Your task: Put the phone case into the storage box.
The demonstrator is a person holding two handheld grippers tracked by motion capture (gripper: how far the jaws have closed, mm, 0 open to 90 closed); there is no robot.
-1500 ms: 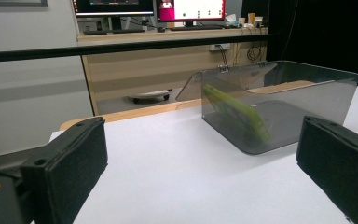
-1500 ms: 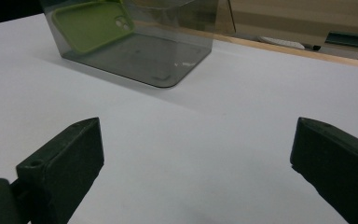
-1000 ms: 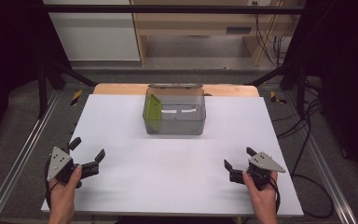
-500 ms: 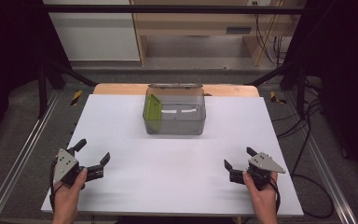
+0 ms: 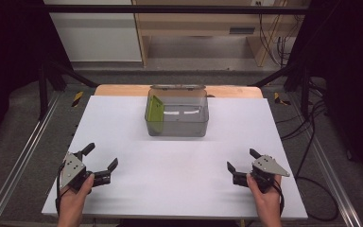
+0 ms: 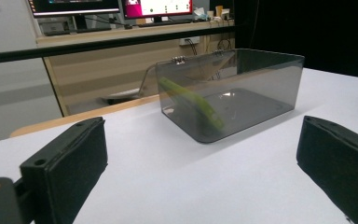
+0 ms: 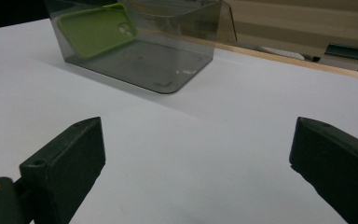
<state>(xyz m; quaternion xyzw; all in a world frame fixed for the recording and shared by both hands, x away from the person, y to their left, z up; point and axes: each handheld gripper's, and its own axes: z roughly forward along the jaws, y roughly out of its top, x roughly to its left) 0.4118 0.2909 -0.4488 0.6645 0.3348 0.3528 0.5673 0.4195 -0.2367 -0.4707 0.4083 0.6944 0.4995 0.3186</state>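
My left gripper [image 5: 100,164] and right gripper [image 5: 242,167] rest wide open, empty. The green phone case [image 5: 155,115] leans inside the smoky box [image 5: 189,126] mid-table [image 5: 179,189]; light, flexible, probably slick—I would pinch its upper edge.

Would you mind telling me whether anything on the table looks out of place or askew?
Only one thing stands out: the green phone case is not lying flat but leans on edge against the left wall of the clear box. Nothing looks spilled or damaged.
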